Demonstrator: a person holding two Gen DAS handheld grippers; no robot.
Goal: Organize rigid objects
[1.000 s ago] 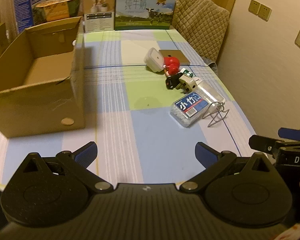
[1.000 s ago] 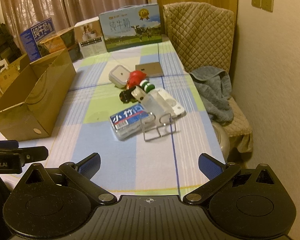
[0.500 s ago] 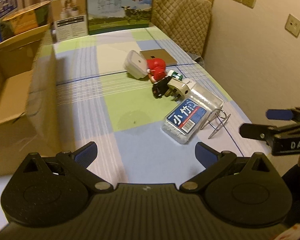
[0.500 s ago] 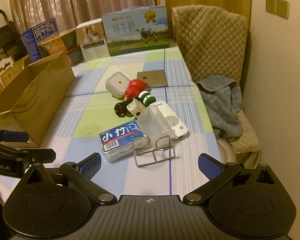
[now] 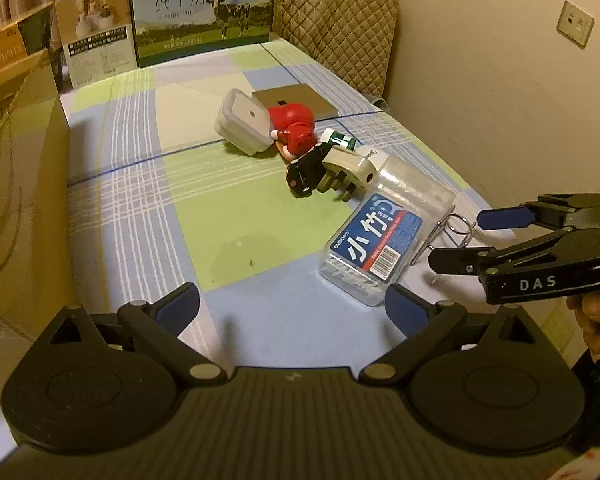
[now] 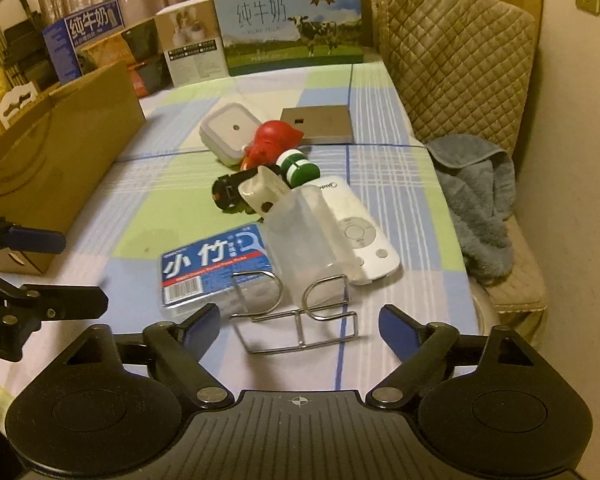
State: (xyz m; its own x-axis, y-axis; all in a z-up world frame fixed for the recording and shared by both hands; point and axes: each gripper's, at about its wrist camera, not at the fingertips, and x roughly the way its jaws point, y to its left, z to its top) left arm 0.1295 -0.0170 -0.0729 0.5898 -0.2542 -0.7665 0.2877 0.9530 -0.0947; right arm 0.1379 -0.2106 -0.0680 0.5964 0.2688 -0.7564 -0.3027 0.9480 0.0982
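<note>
Both tools are hovering over the near end of the surface (image 6: 380,92) w/ nothing between the jaws. Left tool (image 5: 292,304) is gaping wide, jaws just narrowing a bit, over bare blue-and-green cloth; floss-pick box (image 5: 376,244) is lying just ahead of its right finger, not touched. Right tool (image 6: 298,322) is released too, jaws just closing in partway, straddling the near end of the wire rack (image 6: 300,312) w/o pressing on it.

Cluster is sitting mid-surface, toward the wall-side edge: white square container (image 6: 230,134) tilted against the red toy (image 6: 274,142), then green-capped bottle (image 6: 298,166), black toy car (image 6: 232,192), beige plug adapter (image 6: 262,192), clear plastic box (image 6: 300,240) and white remote (image 6: 360,236), all touching or overlapping. Brown flat card (image 6: 318,122) is lying behind them.

Open room: wide clear strip btwn the cluster and the cardboard box (image 6: 56,152), which is standing along the opposite edge. Milk carton (image 6: 292,20) and other packages are lining the far edge. Quilted chair (image 6: 456,52) w/ grey towel (image 6: 476,196) is crowding the wall side.
</note>
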